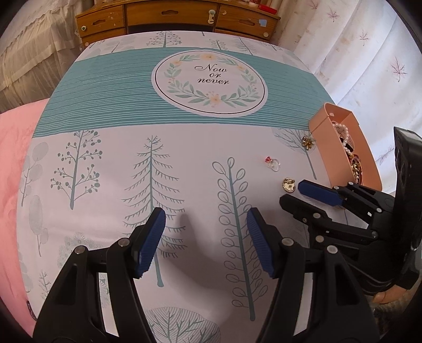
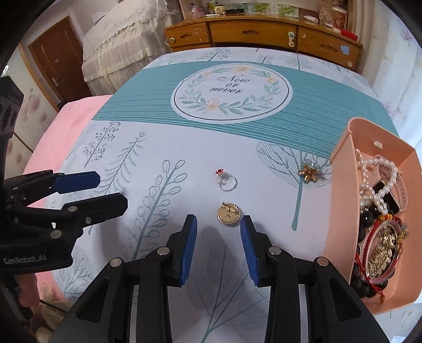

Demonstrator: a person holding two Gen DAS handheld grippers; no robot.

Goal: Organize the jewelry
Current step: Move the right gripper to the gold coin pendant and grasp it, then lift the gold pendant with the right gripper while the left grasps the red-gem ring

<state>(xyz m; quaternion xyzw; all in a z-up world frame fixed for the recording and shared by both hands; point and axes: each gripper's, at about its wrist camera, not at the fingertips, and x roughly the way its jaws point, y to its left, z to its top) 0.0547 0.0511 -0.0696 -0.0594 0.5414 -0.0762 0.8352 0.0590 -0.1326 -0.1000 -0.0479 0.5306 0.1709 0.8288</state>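
Note:
A round gold pendant [image 2: 228, 214] lies on the patterned tablecloth just ahead of my open, empty right gripper [image 2: 218, 224]; it also shows in the left wrist view [image 1: 288, 184]. A clear ring with a red stone [image 2: 226, 181] [image 1: 273, 164] lies beyond it. A gold flower brooch [image 2: 309, 172] [image 1: 308, 142] lies beside the peach tray [image 2: 340, 211] [image 1: 321, 142], which holds a pearl necklace [image 2: 374, 182], dark beads, a red bangle and a watch. My left gripper [image 1: 205, 219] is open and empty, hovering over bare cloth left of the right gripper [image 1: 292, 192].
The table [image 1: 105, 105] has a teal band and a "Now or never" wreath print. A wooden dresser [image 1: 174, 18] stands behind it. A pink bedspread [image 1: 13, 158] lies to the left, curtains to the right. The left gripper shows at the left in the right wrist view [image 2: 110, 191].

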